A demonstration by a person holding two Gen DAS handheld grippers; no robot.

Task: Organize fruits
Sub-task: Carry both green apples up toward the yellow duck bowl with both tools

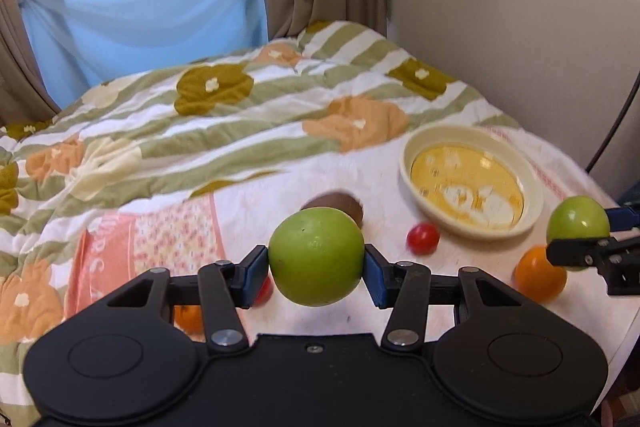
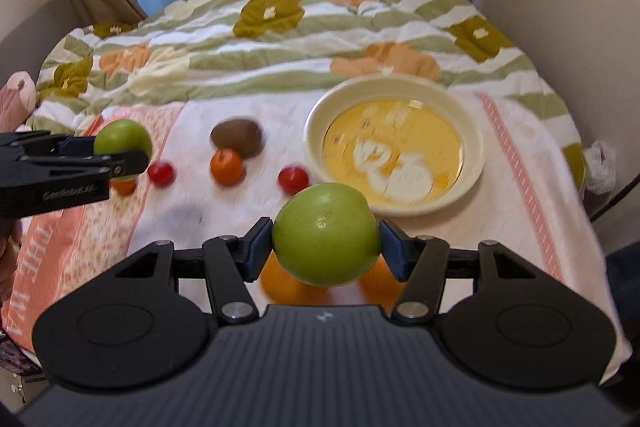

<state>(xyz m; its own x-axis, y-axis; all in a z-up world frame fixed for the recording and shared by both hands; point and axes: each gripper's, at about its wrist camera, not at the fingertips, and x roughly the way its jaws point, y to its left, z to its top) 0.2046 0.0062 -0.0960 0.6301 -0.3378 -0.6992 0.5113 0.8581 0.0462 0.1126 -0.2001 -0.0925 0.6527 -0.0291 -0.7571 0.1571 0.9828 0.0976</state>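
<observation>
Two green apples lifted clear of towel, one per tool. Left gripper clamped on left apple, lower centre of left view; right gripper clamped on right apple, lower centre of right view. Probably both meant for yellow bowl, seen bare at centre right, nothing placed yet.

Count on towel, right view:
- kiwi: 1
- red tomatoes: 2
- oranges: 1 clear, 1 peeking under left gripper, orange blur under right apple, number not tellable
</observation>
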